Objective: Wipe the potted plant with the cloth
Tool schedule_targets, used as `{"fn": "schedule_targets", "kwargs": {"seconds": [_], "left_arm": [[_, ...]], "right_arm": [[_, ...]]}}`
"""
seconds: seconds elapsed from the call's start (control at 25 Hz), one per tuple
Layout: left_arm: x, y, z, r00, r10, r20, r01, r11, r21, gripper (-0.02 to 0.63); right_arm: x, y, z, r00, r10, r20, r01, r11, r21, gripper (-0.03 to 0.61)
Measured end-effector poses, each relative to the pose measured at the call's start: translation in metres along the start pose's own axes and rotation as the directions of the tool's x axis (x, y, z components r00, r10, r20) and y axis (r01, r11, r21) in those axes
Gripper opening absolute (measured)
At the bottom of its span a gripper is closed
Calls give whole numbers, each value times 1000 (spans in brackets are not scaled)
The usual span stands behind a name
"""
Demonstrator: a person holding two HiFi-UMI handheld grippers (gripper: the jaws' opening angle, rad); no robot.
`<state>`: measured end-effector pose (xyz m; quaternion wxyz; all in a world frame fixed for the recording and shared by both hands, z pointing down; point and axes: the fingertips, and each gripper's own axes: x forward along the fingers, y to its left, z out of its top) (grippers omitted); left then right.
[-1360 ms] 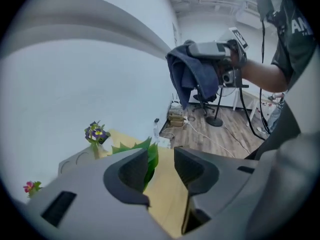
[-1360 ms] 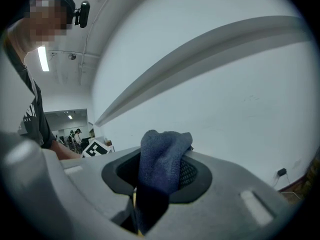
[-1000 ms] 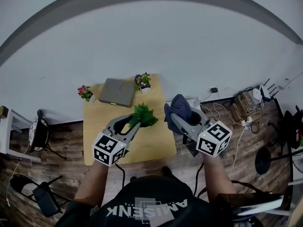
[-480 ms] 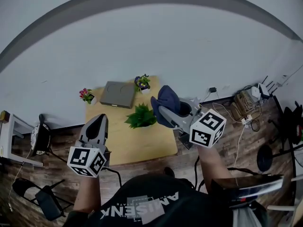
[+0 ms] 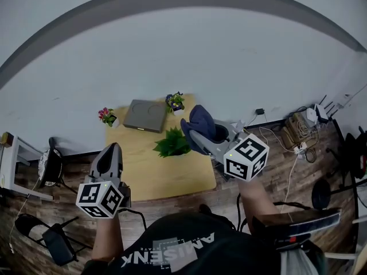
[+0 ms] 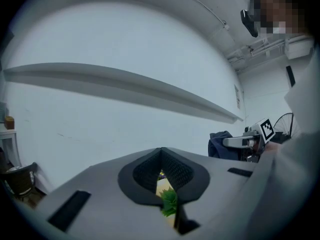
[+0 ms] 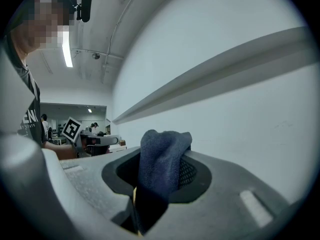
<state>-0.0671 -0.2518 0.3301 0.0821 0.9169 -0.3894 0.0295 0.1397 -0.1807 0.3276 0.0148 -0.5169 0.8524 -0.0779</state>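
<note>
**A:** Which step is the person on?

**B:** The wipe itself looks about to begin. The right claw (image 5: 192, 136) is clamped on a bunched dark blue cloth (image 5: 199, 123). It holds the cloth above the right edge of the light wooden desk (image 5: 166, 176), just beside the green leafy potted plant (image 5: 172, 144). The head view does not settle whether cloth and leaves touch.

**A:** Where does the plant stand?

**B:** It stands upright on the desk, right of the middle and nearer the right edge than the left. It is about halfway between the near and far edges.

**A:** And the other claw?

**B:** The left claw (image 5: 111, 149) is closed with nothing in it. Its own view shows only a sliver of the plant far beyond the shut jaws. It hangs off the desk's left edge, well apart from the plant.

**A:** What does the next move call for?

**B:** Probably lowering the cloth leftwards onto the leaves and stroking them lightly. The foliage looks soft and the plant small, so a hard push could tip or slide it. The free left claw may need to steady it.

**A:** And the count?

**B:** There is one leafy plant, one cloth, two claws and one desk. There are also two other pots. A small pot of pink flowers (image 5: 105, 116) sits at the far left corner, and a small pot of purple and yellow flowers (image 5: 174, 101) sits on the far edge. One grey square flat slab (image 5: 144, 115) lies between them.
</note>
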Motion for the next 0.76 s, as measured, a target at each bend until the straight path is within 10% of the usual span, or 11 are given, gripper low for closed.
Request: {"fn": "schedule_targets", "kwargs": {"seconds": [0.76], "left_arm": [[7,-16,3,999,-35,-23,36,999,32,2]], "right_arm": [[-1,1,2,1000,-12,-5,12,1000,-16,129]]}}
